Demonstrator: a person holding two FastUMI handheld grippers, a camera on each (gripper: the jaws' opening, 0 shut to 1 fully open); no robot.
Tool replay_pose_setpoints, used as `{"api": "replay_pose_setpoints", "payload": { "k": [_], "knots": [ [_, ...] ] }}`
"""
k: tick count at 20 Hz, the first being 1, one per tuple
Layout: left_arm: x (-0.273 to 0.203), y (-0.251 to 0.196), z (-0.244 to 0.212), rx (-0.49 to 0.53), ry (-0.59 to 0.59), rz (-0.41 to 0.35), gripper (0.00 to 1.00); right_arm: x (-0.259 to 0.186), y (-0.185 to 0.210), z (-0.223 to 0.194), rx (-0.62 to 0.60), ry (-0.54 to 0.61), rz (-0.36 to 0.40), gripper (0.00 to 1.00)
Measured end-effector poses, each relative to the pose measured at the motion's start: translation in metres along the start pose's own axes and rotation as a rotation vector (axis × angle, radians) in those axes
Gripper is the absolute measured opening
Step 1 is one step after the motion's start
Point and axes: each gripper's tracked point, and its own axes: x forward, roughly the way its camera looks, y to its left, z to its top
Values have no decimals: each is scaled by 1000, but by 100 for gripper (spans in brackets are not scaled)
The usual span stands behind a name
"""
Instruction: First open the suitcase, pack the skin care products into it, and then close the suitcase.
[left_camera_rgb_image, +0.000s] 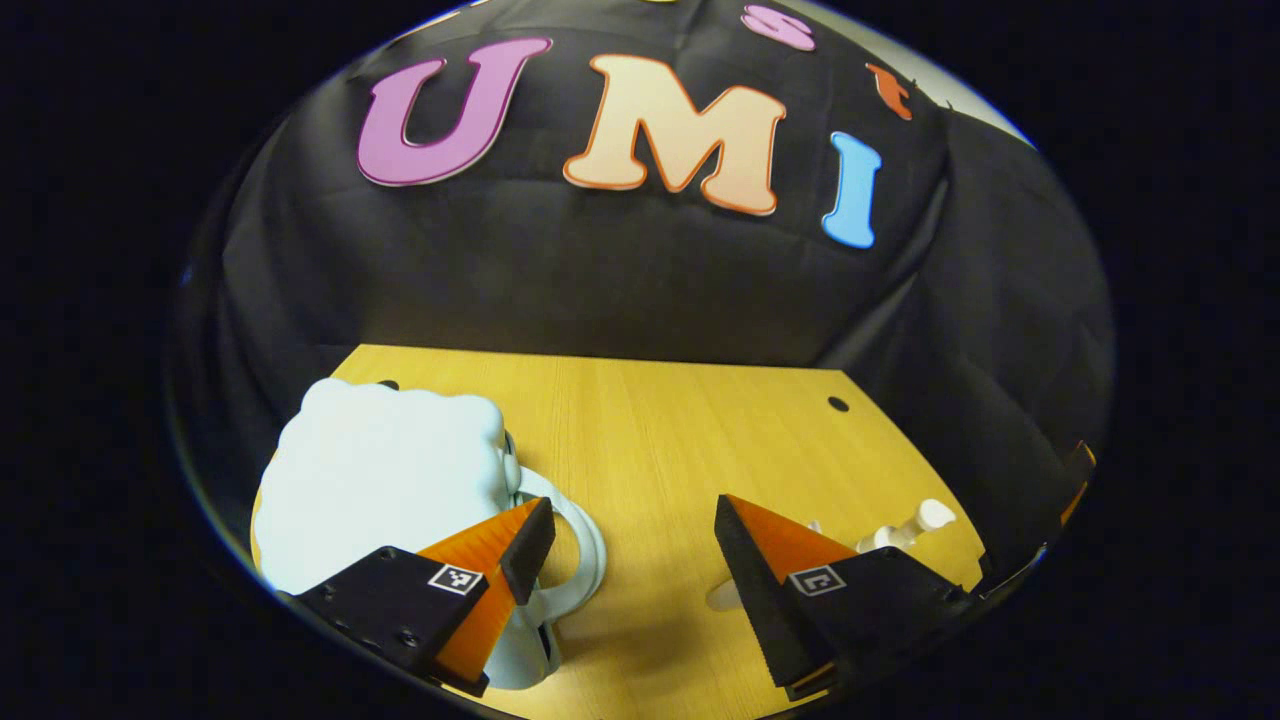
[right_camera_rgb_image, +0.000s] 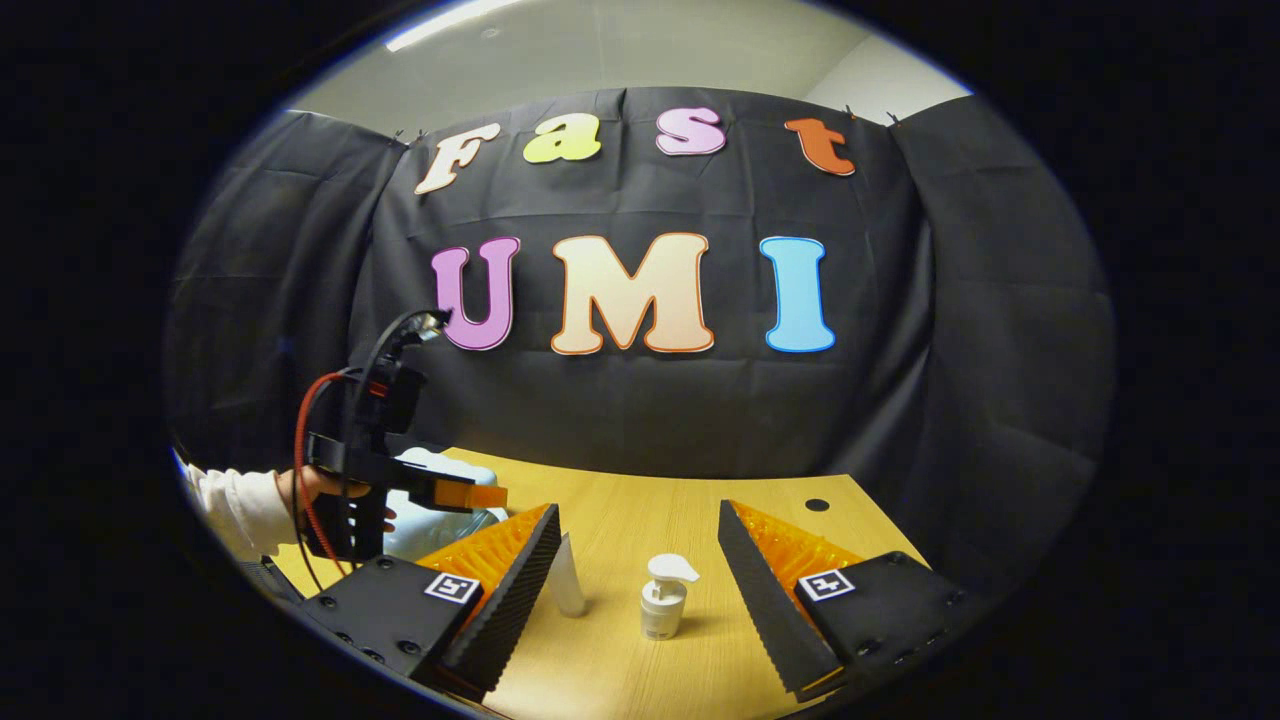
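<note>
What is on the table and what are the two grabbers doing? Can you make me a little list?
table: yellow wooden top
suitcase: pale blue, small, white handle, closed as far as I can tell
pump bottle: white, upright
tube: white, upright, left of the pump bottle in the right gripper view
left gripper: open, hovering by the suitcase handle
right gripper: open, holding nothing, pointed at the two products
hand: holds the left gripper, white sleeve
packing: not started, both products on the table
</note>
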Motion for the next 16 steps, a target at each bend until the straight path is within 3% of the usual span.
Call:
{"api": "replay_pose_setpoints", "payload": {
  "k": [6, 13, 16],
  "knots": [
    [36, 11, -33, 29, 254, 17, 94, 4, -7, -1, -12, -3, -20, 99],
    [53, 25, -70, 17, 472, 72, 94, -1, -9, 5, -12, -27, -26, 99],
    [57, 29, -75, 48, 525, 87, 86, -4, -7, 8, -11, -37, -15, 99]
  ]
}}
